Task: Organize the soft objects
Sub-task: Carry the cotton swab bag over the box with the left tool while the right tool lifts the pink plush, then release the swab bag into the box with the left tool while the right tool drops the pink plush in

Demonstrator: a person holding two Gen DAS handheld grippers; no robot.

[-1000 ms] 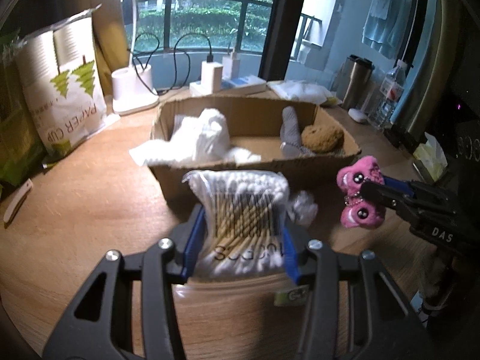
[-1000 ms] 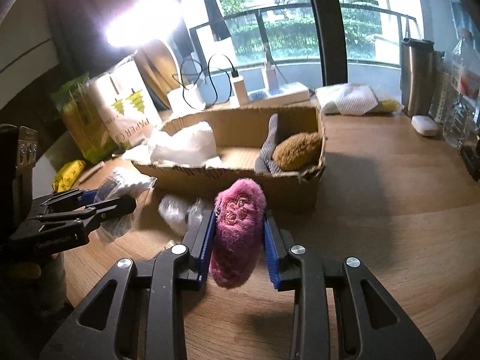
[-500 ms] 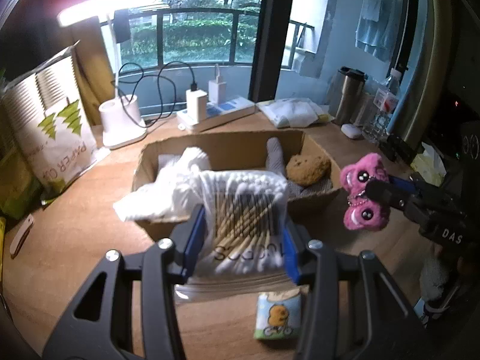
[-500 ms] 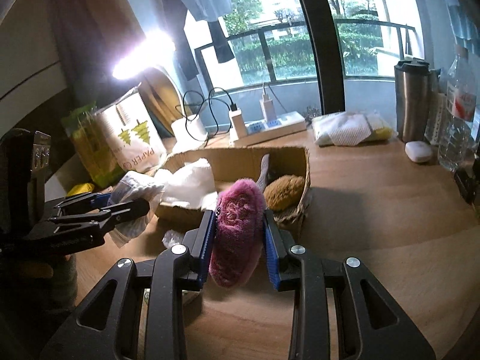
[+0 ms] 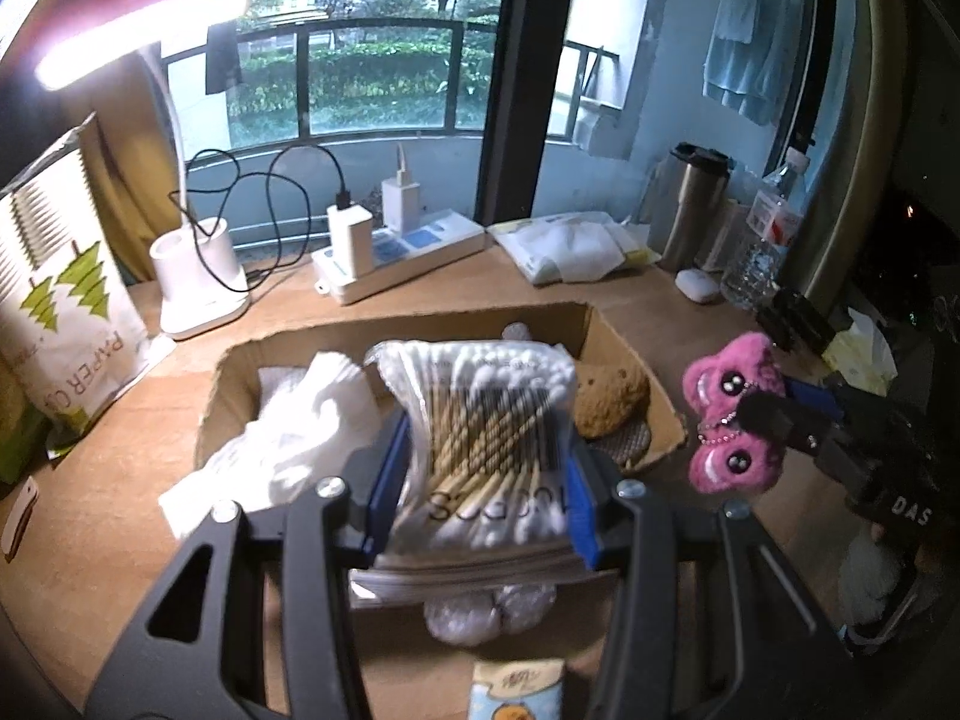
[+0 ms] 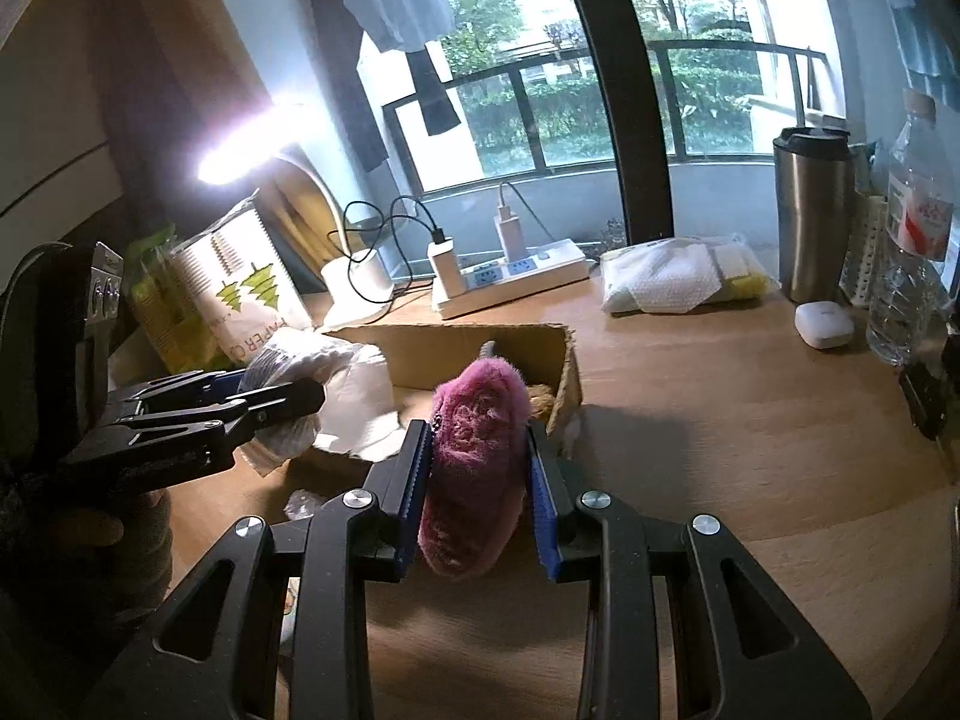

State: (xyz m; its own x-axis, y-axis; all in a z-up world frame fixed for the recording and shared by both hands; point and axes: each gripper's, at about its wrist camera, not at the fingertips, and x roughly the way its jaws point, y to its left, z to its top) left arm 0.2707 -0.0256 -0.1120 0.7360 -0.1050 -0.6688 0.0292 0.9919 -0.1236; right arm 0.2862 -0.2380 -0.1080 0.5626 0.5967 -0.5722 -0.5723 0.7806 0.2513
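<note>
My left gripper is shut on a clear bag of cotton swabs and holds it above the front of an open cardboard box. The box holds white cloth, a brown sponge and a grey item. My right gripper is shut on a pink plush toy, raised near the box's right end. In the left wrist view the plush hangs right of the box. In the right wrist view the left gripper with the swab bag is at left.
A bag of cotton balls and a small tissue pack lie on the wooden table in front of the box. A power strip, lamp base, paper cup bag, steel tumbler, water bottle and white cloth pack stand behind.
Both grippers have risen with their loads. The left gripper has carried the swab bag forward over the box. The right gripper with the plush has moved up toward the box's right end.
</note>
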